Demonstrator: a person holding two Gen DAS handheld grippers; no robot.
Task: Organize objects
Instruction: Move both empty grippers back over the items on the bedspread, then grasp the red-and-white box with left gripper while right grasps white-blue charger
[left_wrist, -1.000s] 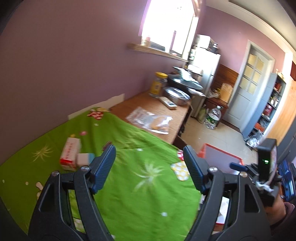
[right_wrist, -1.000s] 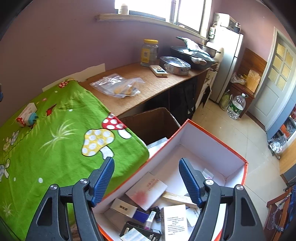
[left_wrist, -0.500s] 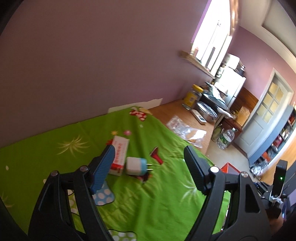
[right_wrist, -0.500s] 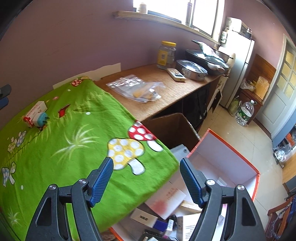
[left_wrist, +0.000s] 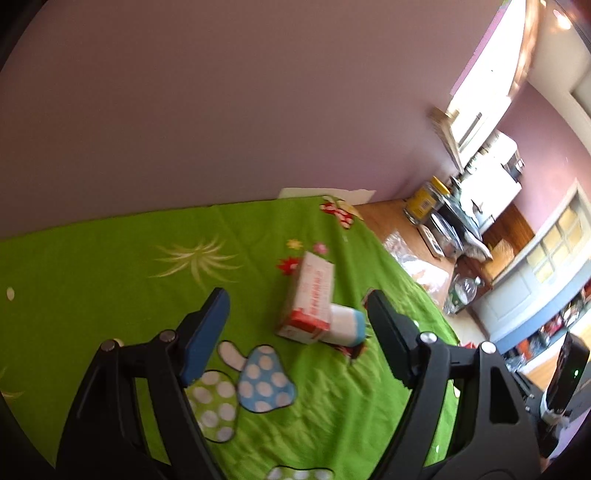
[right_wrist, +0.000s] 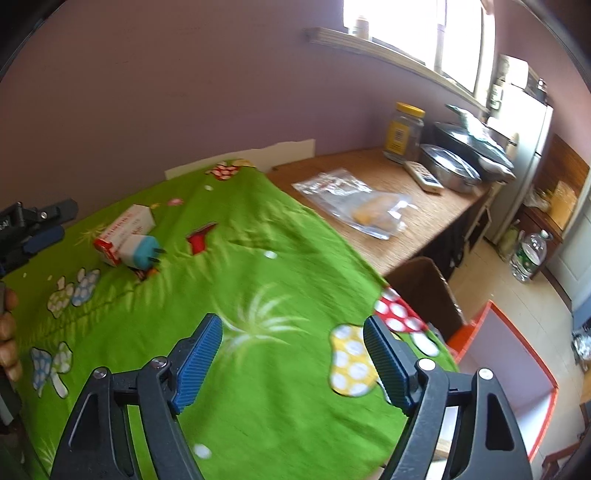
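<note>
A red and white small box (left_wrist: 310, 299) lies on the green mushroom-print cloth (left_wrist: 110, 280), with a white and blue plug adapter (left_wrist: 345, 325) touching its right end. My left gripper (left_wrist: 295, 332) is open and empty, just short of the box and adapter. Both also show in the right wrist view, the box (right_wrist: 123, 229) and the adapter (right_wrist: 142, 251) at the far left. My right gripper (right_wrist: 293, 354) is open and empty above the cloth's near right part. An orange-rimmed white box (right_wrist: 513, 369) sits on the floor at the right.
A wooden counter (right_wrist: 373, 177) beyond the cloth holds a clear plastic bag (right_wrist: 354, 203), a remote (right_wrist: 423, 177), a yellow-lidded jar (right_wrist: 402, 133) and metal pans (right_wrist: 450, 170). A cardboard box (right_wrist: 424, 291) stands below its edge. A water bottle (right_wrist: 530, 254) is on the floor.
My left gripper has swung left and closer to the box and adapter. My right gripper has moved from above the orange-rimmed box to above the green cloth.
</note>
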